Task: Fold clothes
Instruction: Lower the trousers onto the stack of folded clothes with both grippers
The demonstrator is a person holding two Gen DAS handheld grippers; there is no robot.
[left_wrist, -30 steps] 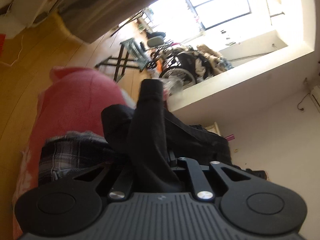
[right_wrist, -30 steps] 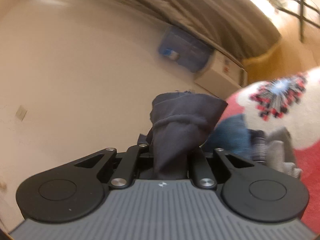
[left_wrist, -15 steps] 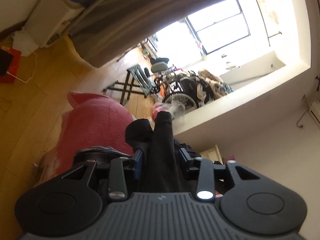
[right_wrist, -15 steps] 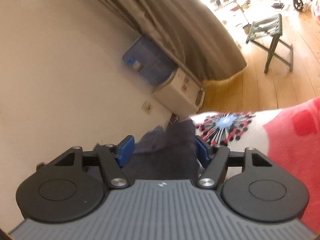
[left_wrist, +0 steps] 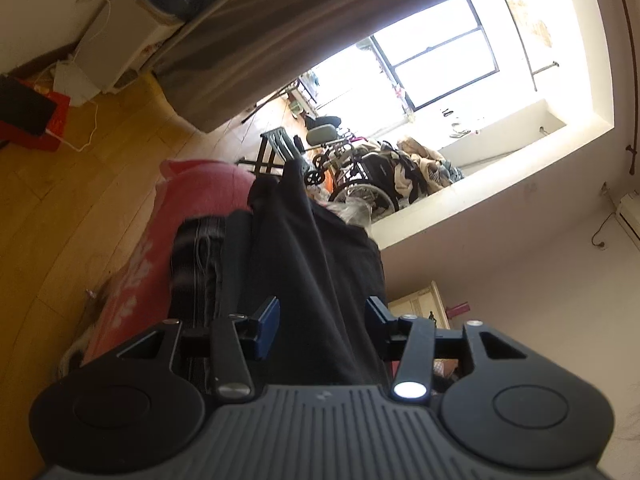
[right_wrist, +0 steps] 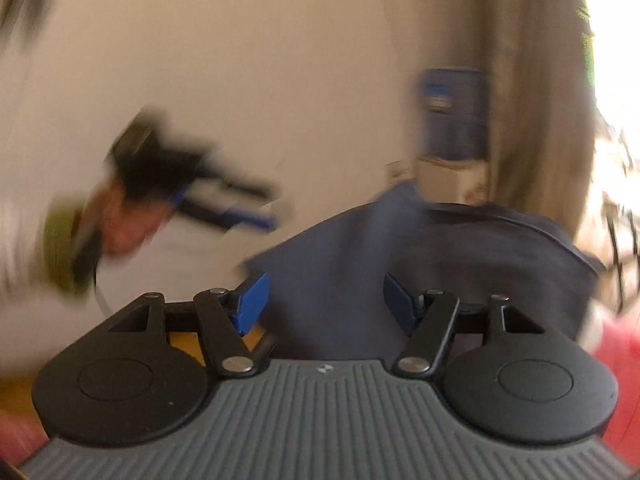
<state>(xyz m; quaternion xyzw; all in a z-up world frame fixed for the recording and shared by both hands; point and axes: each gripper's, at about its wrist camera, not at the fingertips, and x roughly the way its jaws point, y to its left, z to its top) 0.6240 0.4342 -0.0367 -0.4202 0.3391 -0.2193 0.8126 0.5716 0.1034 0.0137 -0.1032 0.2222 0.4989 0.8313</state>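
A black garment (left_wrist: pixel 312 260) runs up between the fingers of my left gripper (left_wrist: pixel 322 316), whose jaws stand wide apart and open. It lies over a plaid piece (left_wrist: pixel 196 256) on a pink blanket (left_wrist: pixel 200 192). The right wrist view is heavily blurred. There my right gripper (right_wrist: pixel 326 300) is open too, with the dark navy garment (right_wrist: pixel 440 248) spread just past its blue pads (right_wrist: pixel 252 300). The left gripper (right_wrist: pixel 192 184) appears at the left of that view, held by a hand with a green sleeve (right_wrist: pixel 60 248).
A wooden floor (left_wrist: pixel 80 200) lies beside the blanket. A wheelchair (left_wrist: pixel 360 176), a folding stool (left_wrist: pixel 272 148) and piled clothes stand by the bright window. A white appliance (left_wrist: pixel 116 52), a red box (left_wrist: pixel 40 120) and a grey curtain (left_wrist: pixel 260 40) are at the wall.
Both grippers were shut on the dark garment a second ago; their jaws have opened wide and the cloth has dropped onto the blanket. The right gripper is swinging fast, blurring its view.
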